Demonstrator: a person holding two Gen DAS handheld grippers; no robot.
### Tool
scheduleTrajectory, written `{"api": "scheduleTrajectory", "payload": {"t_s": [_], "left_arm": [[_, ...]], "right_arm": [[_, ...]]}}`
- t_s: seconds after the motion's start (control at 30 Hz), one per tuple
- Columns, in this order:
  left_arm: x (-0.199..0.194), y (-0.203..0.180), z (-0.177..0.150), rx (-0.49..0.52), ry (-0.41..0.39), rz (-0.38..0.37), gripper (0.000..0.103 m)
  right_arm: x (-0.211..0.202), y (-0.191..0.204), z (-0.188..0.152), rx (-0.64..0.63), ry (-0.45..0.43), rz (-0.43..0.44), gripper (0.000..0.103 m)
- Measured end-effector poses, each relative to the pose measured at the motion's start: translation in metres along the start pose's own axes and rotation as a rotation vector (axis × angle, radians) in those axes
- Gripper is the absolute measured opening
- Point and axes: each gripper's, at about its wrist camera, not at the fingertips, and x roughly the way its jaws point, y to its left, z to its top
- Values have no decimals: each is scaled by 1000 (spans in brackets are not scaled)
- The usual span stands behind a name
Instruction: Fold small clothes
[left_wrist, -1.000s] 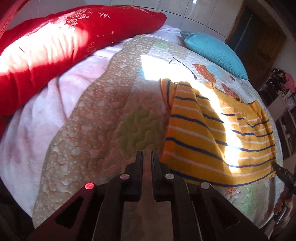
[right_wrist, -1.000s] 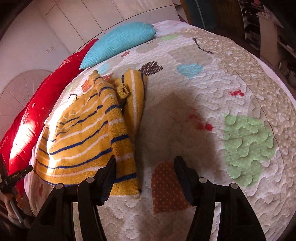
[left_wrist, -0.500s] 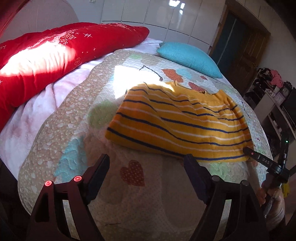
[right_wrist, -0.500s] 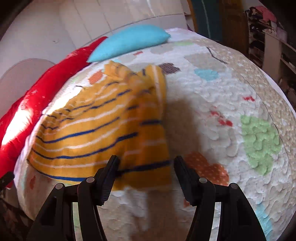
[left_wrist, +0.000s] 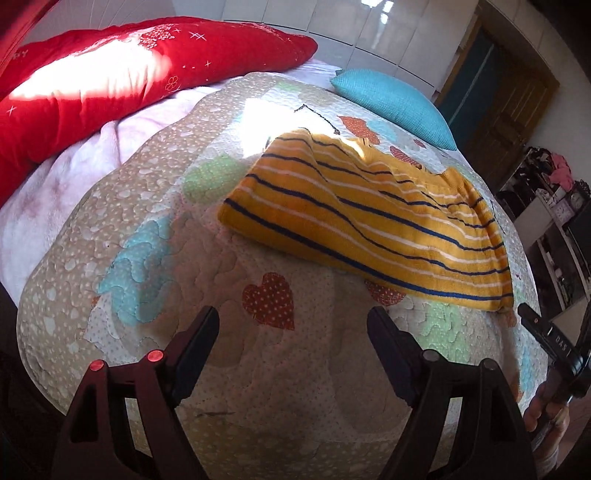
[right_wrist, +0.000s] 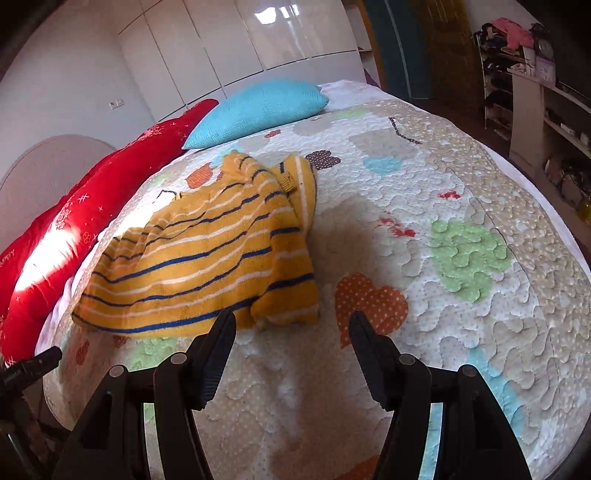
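A yellow sweater (left_wrist: 369, 221) with dark blue and white stripes lies folded on the patchwork quilt (left_wrist: 155, 206). In the right wrist view the sweater (right_wrist: 207, 258) has one sleeve laid across its body. My left gripper (left_wrist: 293, 325) hovers open over the quilt, short of the sweater's near edge, with nothing between its fingers. My right gripper (right_wrist: 291, 325) is open too and holds nothing, its left fingertip (right_wrist: 225, 328) just short of the sweater's hem. Each gripper shows at the edge of the other's view: the right gripper (left_wrist: 546, 336) and the left gripper (right_wrist: 29, 365).
A long red pillow (left_wrist: 110, 81) and a turquoise cushion (left_wrist: 391, 103) lie at the head of the bed. The quilt's curved edge (right_wrist: 546, 229) drops off on the right, towards shelves (right_wrist: 535, 92) and a dark door. White cupboards stand behind the bed.
My left gripper has gone from shut to open and drawn back from the sweater's edge. The right gripper has pulled back a little, still open. The sweater now lies flatter.
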Motion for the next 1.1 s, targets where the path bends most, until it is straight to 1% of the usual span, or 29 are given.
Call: {"api": "scheduleTrajectory", "payload": {"t_s": [0.07, 0.13, 0.27, 0.4, 0.47, 0.53, 0.6, 0.7, 0.77, 0.83, 0.9, 1.0, 1.07, 1.1], "left_arm": [[0, 8, 1, -24, -9, -1, 81], [1, 17, 3, -47, -13, 15, 81], [2, 34, 5, -106, -16, 24, 81], [-5, 43, 5, -139, -40, 26, 81], [-11, 46, 4, -148, -56, 24, 81], [-17, 53, 3, -159, -71, 25, 81], [-25, 64, 3, -173, -89, 25, 81], [-34, 82, 2, -208, -103, 27, 81], [-39, 97, 0, -241, -112, 21, 81], [-43, 109, -2, -269, -117, 18, 81], [-48, 121, -4, -292, -125, 10, 81], [-52, 134, -8, -318, -133, 1, 81], [-52, 141, -10, -330, -132, -2, 81], [-51, 144, -10, -335, -130, -3, 81]], "right_arm": [[1, 6, -6, -16, 13, 19, 69], [3, 17, -10, -51, 28, 36, 69], [5, 55, -11, -162, 42, 87, 69], [15, 109, -9, -295, 83, 155, 72], [25, 144, -15, -393, 114, 178, 73], [33, 181, -25, -514, 124, 178, 73], [44, 219, -38, -634, 120, 155, 73], [67, 269, -55, -788, 98, 90, 73], [86, 299, -65, -882, 67, 29, 73], [108, 324, -72, -950, 44, -38, 72], [129, 344, -75, -990, 35, -97, 71], [151, 366, -71, -1007, 8, -171, 68], [164, 376, -62, -997, 16, -204, 60], [169, 379, -59, -988, 22, -214, 58]]}}
